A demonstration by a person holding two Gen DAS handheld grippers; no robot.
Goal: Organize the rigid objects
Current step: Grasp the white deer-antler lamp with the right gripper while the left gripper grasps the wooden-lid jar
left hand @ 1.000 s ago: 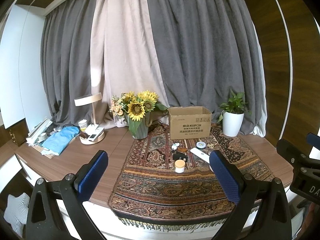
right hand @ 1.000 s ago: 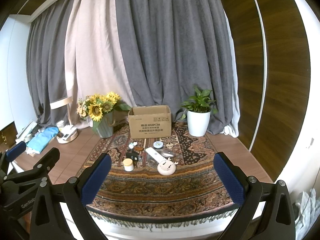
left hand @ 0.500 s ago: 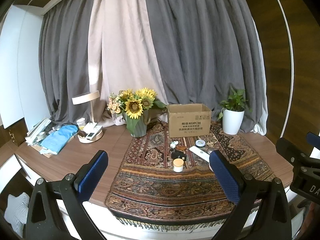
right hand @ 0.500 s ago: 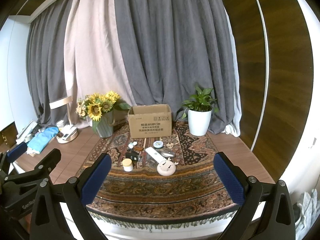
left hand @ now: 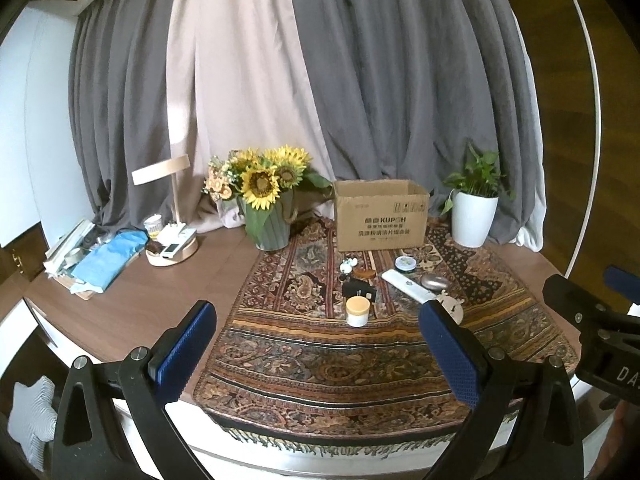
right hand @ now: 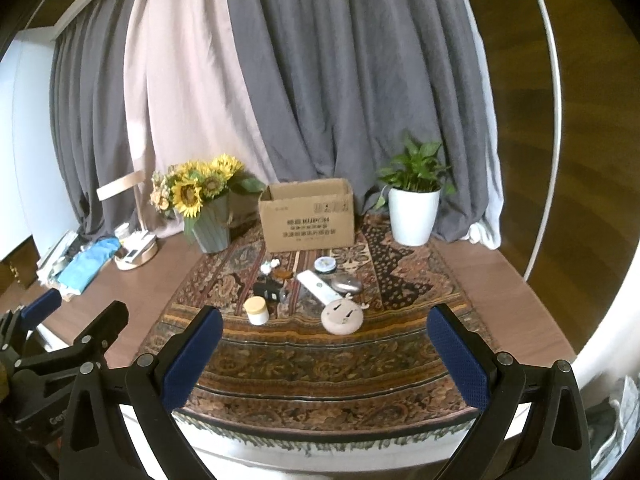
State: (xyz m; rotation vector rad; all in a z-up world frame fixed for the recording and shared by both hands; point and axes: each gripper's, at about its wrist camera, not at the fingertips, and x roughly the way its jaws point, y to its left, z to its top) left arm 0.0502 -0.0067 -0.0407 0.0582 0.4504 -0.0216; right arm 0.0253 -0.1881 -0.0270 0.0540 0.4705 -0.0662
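A cluster of small rigid objects sits mid-rug, just in front of the open cardboard box (right hand: 307, 216). Nearest the table edge is the white jar with a tan lid (right hand: 256, 309), and at its 3 o'clock the round beige disc (right hand: 342, 317). Behind the disc, at 12 o'clock, lies the white remote (right hand: 318, 286), angled, with the grey oval piece (right hand: 347, 283) just beside it and the round tin (right hand: 325, 264) farther back. A black item (right hand: 267, 290) sits at the jar's 12 o'clock; behind it are small white pieces, too small to identify.

All of it rests on the patterned rug (right hand: 320, 364) draped over the wooden table (left hand: 132, 300). Sunflowers in a vase (right hand: 211, 230) stand at the box's 9 o'clock, a potted plant (right hand: 413, 216) at its 3 o'clock.

Left gripper (left hand: 318, 344): jaws spread wide, holding nothing, hovering short of the table edge. Right gripper (right hand: 326, 350): same, wide apart and empty.
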